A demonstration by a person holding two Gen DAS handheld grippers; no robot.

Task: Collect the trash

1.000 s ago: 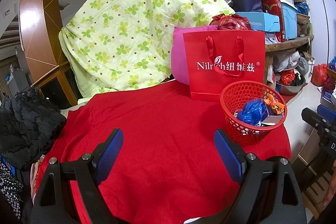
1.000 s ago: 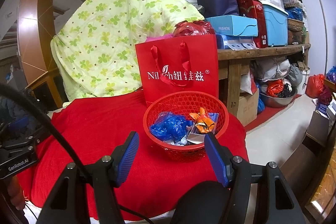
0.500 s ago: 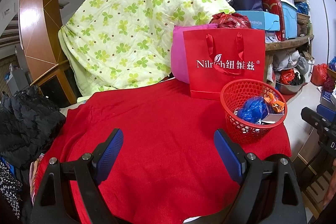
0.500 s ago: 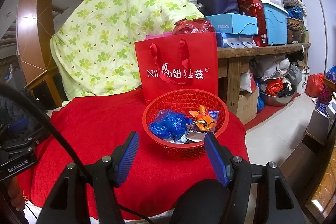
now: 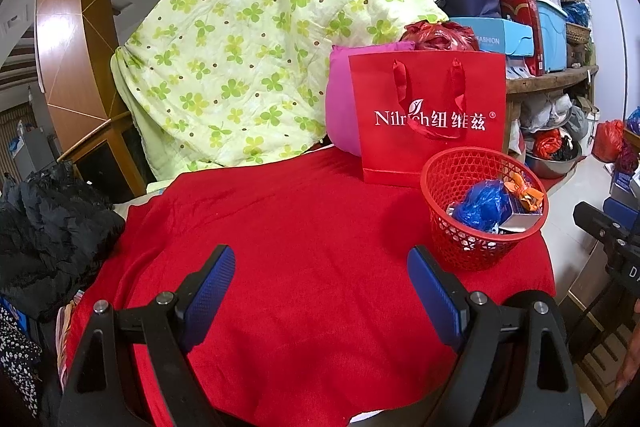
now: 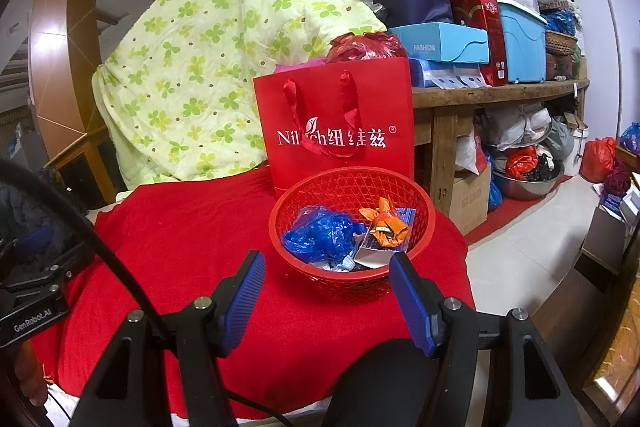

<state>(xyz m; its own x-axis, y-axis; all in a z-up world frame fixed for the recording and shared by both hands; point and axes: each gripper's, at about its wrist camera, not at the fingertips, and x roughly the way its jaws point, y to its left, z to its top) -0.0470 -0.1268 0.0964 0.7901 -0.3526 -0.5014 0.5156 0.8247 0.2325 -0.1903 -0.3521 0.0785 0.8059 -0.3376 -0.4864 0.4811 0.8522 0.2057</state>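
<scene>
- Left gripper point(image 5: 320, 287): jaws wide, empty, red cloth point(image 5: 300, 227) between them.
- Right gripper point(image 6: 326, 291): jaws apart, empty; red mesh basket point(image 6: 352, 283) of wrappers just beyond them.

Almost nothing differs from a second ago — in the right wrist view the red basket point(image 6: 352, 227) and the red gift bag point(image 6: 340, 131) sit a shade lower and rightward.

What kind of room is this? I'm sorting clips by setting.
Probably a cluttered home storage area: stacked boxes and bins on a wooden shelf, a quilt draped over a stair railing, and a cloth-covered table.
</scene>
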